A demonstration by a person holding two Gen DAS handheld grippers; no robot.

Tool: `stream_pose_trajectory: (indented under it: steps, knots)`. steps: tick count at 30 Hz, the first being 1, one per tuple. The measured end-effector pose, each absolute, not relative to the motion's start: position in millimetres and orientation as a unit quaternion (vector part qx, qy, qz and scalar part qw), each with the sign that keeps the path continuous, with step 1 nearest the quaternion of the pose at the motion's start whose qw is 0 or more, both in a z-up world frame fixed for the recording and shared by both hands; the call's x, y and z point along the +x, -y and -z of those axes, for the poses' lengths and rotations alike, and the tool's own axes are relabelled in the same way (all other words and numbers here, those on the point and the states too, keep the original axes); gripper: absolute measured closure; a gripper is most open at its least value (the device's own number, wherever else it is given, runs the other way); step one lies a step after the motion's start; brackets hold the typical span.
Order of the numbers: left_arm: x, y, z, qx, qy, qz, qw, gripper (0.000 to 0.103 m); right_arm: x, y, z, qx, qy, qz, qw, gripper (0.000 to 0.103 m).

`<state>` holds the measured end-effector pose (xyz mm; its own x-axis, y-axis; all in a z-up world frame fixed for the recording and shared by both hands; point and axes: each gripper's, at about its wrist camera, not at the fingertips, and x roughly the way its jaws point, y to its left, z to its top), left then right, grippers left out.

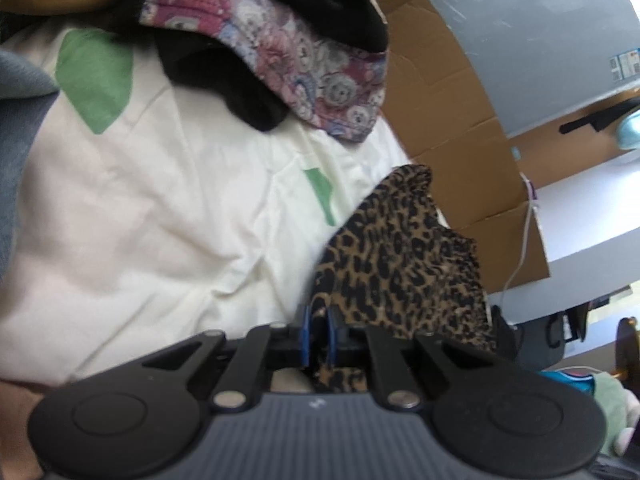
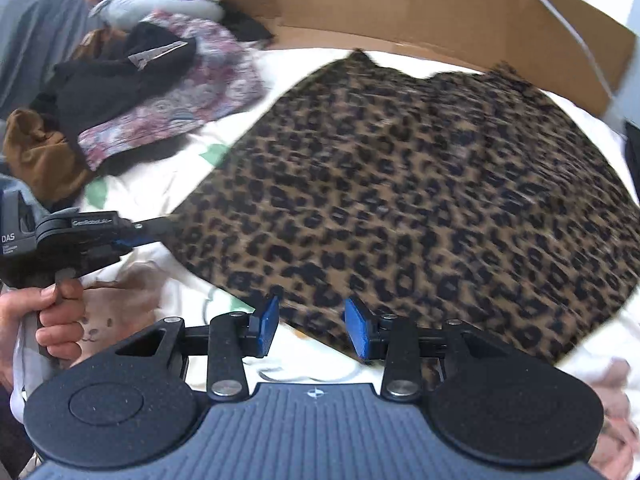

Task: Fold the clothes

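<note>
1. Your left gripper [image 1: 318,334] is clamped on an edge of the leopard-print brown-and-black cloth garment [image 2: 420,200]; in the left wrist view the fabric runs between its blue pads and rises just ahead of them.
2. Your right gripper [image 2: 312,326] stands with its blue pads apart and nothing between them, right at the near hem of the same garment.
3. The garment lies spread wide in front of the right gripper on the cream bedsheet with green patches [image 1: 160,200], one corner lifted to its left by the left gripper. I see no finished crease, so I judge the fold as still under way.
4. Beyond and to the left of the right gripper sits a loose heap: a pink-and-purple floral cloth [image 2: 192,92], a black garment with a white print [image 2: 120,80] and a rust-brown piece [image 2: 40,152]. None looks folded, so those remain.
5. A flat brown cardboard sheet [image 2: 400,8] stands past the garment's far edge.
</note>
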<state>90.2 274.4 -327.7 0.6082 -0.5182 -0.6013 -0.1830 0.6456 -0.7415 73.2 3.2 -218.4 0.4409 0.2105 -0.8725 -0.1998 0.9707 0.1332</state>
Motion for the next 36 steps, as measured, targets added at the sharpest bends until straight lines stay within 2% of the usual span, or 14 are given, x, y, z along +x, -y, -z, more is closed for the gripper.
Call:
stream_pose_trajectory:
  steps: [8, 17, 25, 26, 27, 28, 29, 31, 33, 35, 36]
  knots:
    - [97.1, -269.7, 318.9, -0.429, -0.421, 0.128, 0.789, 0.096, 104.0, -53.7, 232.1, 0.007, -0.507, -0.169, 0.845, 0.059]
    - [110.0, -272.6, 317.0, -0.458, -0.415, 0.138, 0.774, 0.096, 127.5, -132.6, 263.2, -0.048, -0.498, -0.235, 0.833, 0.059]
    - [109.5, -273.8, 307.7, -0.464, -0.402, 0.151, 0.775, 0.097, 136.9, -154.7, 287.5, -0.122, -0.494, -0.230, 0.830, 0.060]
    - [108.9, -274.4, 307.1, -0.465, -0.400, 0.151, 0.775, 0.097, 138.3, -154.7, 289.6, -0.133, -0.492, -0.225, 0.830, 0.062]
    - [108.4, -275.1, 306.5, -0.467, -0.399, 0.151, 0.775, 0.097, 140.1, -153.6, 291.6, -0.141, -0.492, -0.220, 0.830, 0.068]
    - [107.7, -276.3, 305.9, -0.466, -0.398, 0.148, 0.776, 0.097, 142.1, -151.6, 293.3, -0.143, -0.495, -0.216, 0.829, 0.087]
    - [107.1, -277.5, 305.3, -0.464, -0.397, 0.143, 0.779, 0.097, 144.4, -148.6, 294.3, -0.138, -0.500, -0.215, 0.827, 0.099]
    - [105.8, -280.4, 305.1, -0.460, -0.398, 0.129, 0.783, 0.091, 146.5, -143.4, 292.9, -0.128, -0.503, -0.214, 0.828, 0.100]
    - [105.1, -283.6, 307.7, -0.461, -0.403, 0.112, 0.783, 0.079, 145.2, -141.4, 289.5, -0.124, -0.499, -0.216, 0.830, 0.100]
    - [105.2, -285.6, 312.6, -0.469, -0.408, 0.105, 0.776, 0.055, 143.9, -141.4, 286.7, -0.123, -0.495, -0.219, 0.832, 0.100]
    - [105.3, -286.1, 315.1, -0.475, -0.409, 0.105, 0.772, 0.049, 143.2, -141.7, 285.4, -0.123, -0.493, -0.221, 0.832, 0.100]
